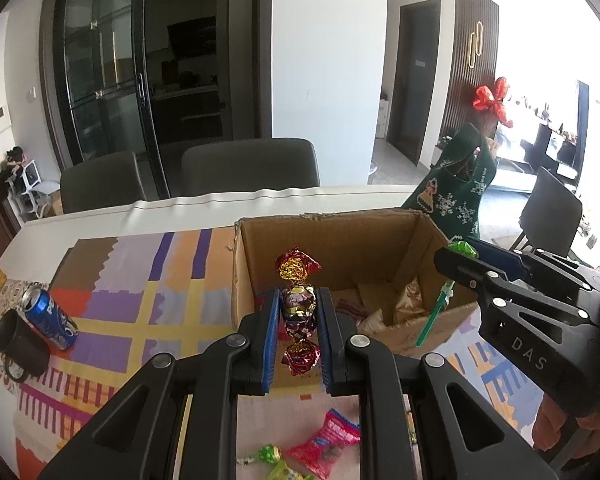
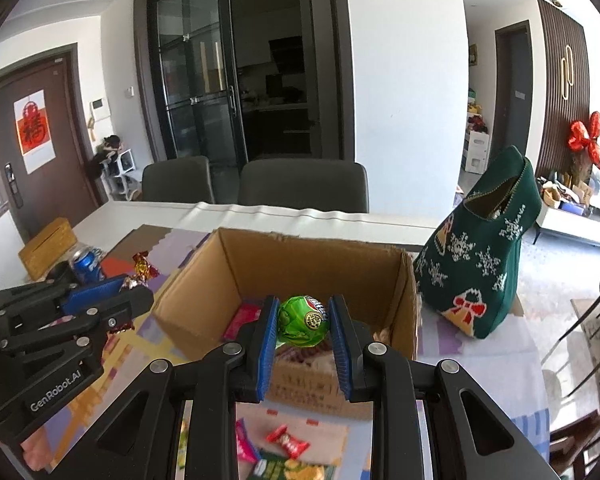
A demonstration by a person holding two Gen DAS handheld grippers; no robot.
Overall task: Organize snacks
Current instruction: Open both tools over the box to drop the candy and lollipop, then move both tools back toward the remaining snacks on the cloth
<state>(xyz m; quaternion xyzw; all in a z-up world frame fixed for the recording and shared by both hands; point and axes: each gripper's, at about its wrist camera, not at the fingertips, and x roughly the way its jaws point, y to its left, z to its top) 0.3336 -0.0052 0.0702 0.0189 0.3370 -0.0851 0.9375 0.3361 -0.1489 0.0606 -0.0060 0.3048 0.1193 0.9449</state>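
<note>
Loose sweets point(image 1: 324, 440) lie nearest on the tabletop point(image 1: 100, 216). Left claw point(image 1: 299, 312) is clamped on a red-and-gold foil candy point(image 1: 298, 304), right claw point(image 2: 303, 320) on a green lollipop point(image 2: 303, 320), both held above the cardboard box point(image 2: 300, 264). Only the left view shows the lollipop's green stick point(image 1: 436, 312); only the right shows the whole green stocking point(image 2: 488, 264) beyond.

Crinkled glossy foil candy point(image 1: 298, 304); shiny green lollipop point(image 2: 303, 321) wrap; matt corrugated cardboard box point(image 2: 320, 264); knit cloth stocking point(image 2: 484, 264); glossy metal can point(image 1: 50, 316).
</note>
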